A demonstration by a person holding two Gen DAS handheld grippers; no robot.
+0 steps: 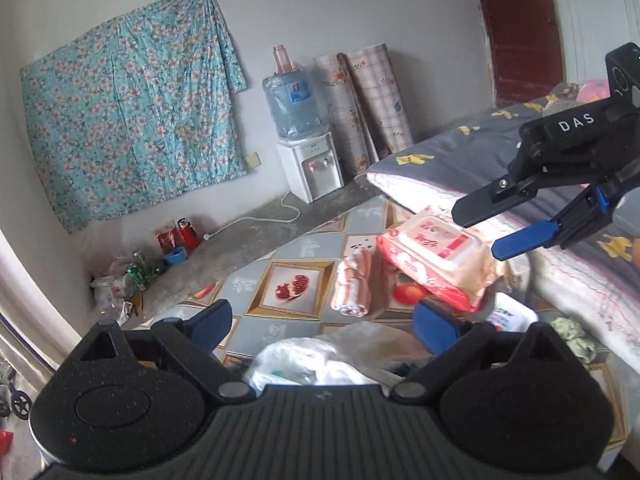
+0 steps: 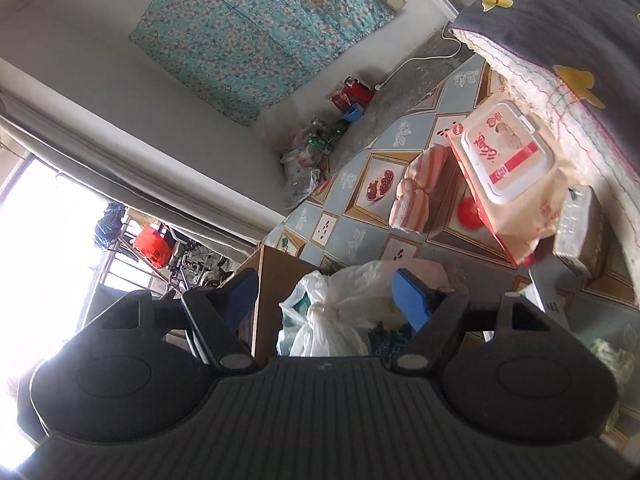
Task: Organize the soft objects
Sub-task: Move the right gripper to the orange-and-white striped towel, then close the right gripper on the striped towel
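My left tool (image 1: 324,322) hangs with its blue pads apart over a knotted white plastic bag (image 1: 304,362). Further along the fruit-patterned surface (image 1: 296,264) lies the rolled striped towel (image 1: 352,286), just beside the red-and-white wet wipes pack (image 1: 434,258), whose right end leans against the bed (image 1: 472,152). My right tool (image 1: 480,228) hovers above that pack, spread wide, gripping nothing.

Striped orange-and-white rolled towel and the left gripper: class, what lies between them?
In the left wrist view, a knotted white plastic bag lies between the left gripper and the rolled towel.
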